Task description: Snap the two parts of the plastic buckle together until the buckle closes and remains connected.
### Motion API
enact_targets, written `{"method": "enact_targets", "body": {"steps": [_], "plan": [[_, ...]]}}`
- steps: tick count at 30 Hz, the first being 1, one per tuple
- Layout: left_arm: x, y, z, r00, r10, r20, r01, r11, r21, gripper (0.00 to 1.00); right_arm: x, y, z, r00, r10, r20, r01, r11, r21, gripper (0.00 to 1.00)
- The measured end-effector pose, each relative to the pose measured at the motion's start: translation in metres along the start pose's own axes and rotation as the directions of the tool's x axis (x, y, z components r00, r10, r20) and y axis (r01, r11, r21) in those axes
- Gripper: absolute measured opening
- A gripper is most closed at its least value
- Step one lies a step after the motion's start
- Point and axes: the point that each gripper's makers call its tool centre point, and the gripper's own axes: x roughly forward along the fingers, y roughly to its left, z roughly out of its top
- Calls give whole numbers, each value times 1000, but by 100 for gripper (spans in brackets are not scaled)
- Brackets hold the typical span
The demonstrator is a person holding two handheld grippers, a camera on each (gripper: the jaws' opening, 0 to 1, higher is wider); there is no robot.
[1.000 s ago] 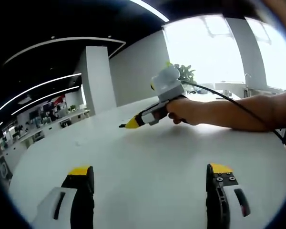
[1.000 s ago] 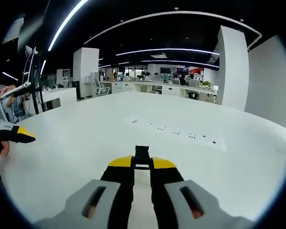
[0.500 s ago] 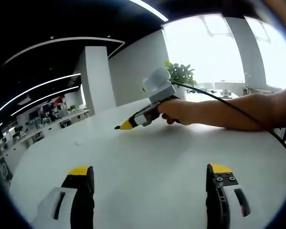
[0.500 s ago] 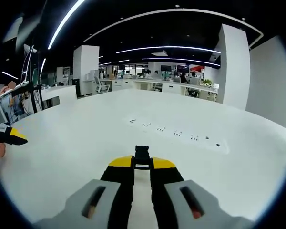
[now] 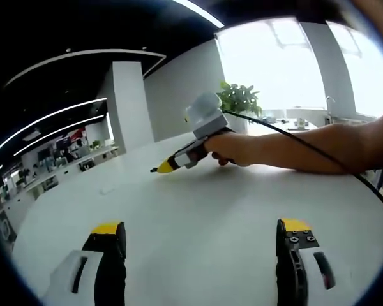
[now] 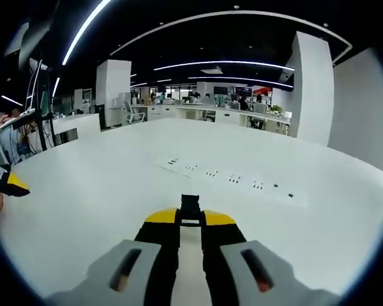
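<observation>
In the left gripper view, the left hand-held gripper (image 5: 201, 233) hovers over the white bench (image 5: 198, 197) with its jaws spread wide and nothing between them. Ahead and to its right, a hand (image 5: 233, 150) holds the right hand-held gripper (image 5: 155, 169) just above the bench.

In the right gripper view, the right hand-held gripper (image 6: 190, 217) is clamped on a black buckle part (image 6: 190, 208) sticking out past its yellow tips. The left hand-held gripper's yellow tip (image 6: 14, 183) sits far to its left.
</observation>
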Motion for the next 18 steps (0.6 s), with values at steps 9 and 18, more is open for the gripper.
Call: {"method": "enact_targets", "body": {"steps": [9,18], "plan": [[-2,-1,-1,1000,5,-1,-5,1000,-1,100,15,-2,6,1000,8,5,-8,1000,-4,11],[-2,-1,-1,1000,2,-5,-2,1000,4,100,16,-5,3,1000,15,-10,-15,1000,4,11]]}}
